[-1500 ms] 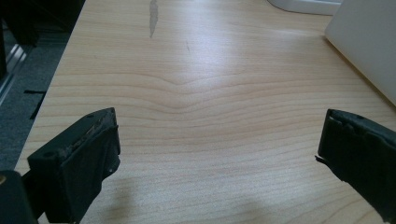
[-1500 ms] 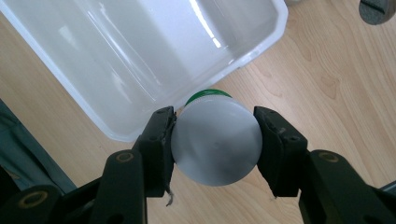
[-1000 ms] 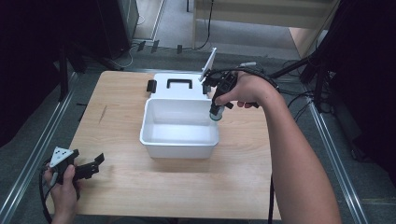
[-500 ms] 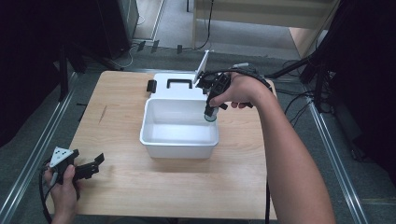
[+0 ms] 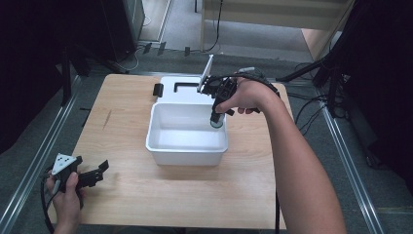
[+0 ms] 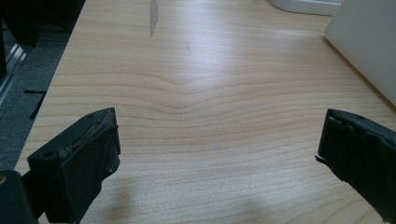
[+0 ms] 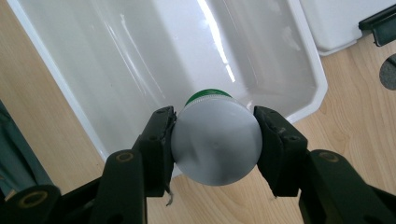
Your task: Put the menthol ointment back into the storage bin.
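A small bottle [image 7: 215, 142] with a grey-white base and a green cap [image 7: 208, 95] is clamped between the two black jaws of the right gripper [image 7: 215, 144]. In the right gripper view its flat round base faces the camera and the green cap points away, down toward the floor of the white bin [image 7: 140, 60]. So the bottle's long axis runs straight along the gripper's line of sight, cap end lowest, nearly upright over the bin. In the high view the right gripper [image 5: 217, 117] hangs at the bin's far right corner [image 5: 224, 109], with the bottle partly below the rim, just inside the right wall. I cannot tell whether the cap touches the bottom yet.

The bin [image 5: 187, 153] sits in the middle of the wooden table [image 5: 146, 195]. Its white lid [image 5: 182, 90] lies flat just behind it, touching or nearly touching the far wall, with a black handle slot on top and a black latch [image 5: 158, 89] at its left edge.

The left gripper [image 5: 85, 175] rests near the table's front left corner, well apart from the bin, held in the person's left hand [image 5: 65, 195]. Its jaws stand wide apart over bare wood in the left gripper view, gripping nothing.

The right hand [image 5: 246, 95] is plainly the nearer one. The likely next move is a short drop and a release, straight down along the bottle's own axis.
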A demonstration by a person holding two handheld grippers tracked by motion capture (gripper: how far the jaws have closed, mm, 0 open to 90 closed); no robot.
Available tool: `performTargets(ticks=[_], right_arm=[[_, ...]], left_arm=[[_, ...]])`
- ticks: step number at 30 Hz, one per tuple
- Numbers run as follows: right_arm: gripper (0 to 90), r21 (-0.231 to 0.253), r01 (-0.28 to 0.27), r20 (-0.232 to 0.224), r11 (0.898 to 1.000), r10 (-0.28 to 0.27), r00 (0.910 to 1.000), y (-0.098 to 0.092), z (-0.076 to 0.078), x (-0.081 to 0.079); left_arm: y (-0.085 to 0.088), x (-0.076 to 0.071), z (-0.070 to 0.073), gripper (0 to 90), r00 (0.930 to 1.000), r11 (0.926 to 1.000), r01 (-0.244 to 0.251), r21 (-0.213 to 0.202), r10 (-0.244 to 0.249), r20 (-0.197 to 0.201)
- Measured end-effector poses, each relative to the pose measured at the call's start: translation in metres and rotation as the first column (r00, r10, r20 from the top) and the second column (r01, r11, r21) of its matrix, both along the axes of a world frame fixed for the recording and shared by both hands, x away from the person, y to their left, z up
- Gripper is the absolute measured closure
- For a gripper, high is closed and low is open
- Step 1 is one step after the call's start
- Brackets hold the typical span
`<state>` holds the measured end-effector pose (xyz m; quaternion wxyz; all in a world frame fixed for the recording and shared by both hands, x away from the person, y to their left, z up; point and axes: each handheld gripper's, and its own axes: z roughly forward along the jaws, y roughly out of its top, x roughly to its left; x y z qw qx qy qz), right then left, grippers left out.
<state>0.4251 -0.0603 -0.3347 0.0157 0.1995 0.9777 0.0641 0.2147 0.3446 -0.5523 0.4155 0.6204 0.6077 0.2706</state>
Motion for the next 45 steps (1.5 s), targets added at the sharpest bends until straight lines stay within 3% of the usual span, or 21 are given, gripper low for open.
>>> performTargets(ticks=[13, 45], right_arm=[[51.7, -0.001, -0.05, 0.015, 0.999, 0.05, 0.9986, 0.003, -0.012, -0.002], [51.7, -0.008, -0.098, 0.017, 0.995, 0.098, 0.9951, 0.01, -0.046, -0.003]], left_arm=[[0.0, 0.0, 0.0, 0.0, 1.0, 1.0, 0.001, 0.003, -0.001, 0.002], [-0.001, 0.0, 0.0, 0.0, 1.0, 1.0, 0.003, 0.005, -0.003, 0.002]])
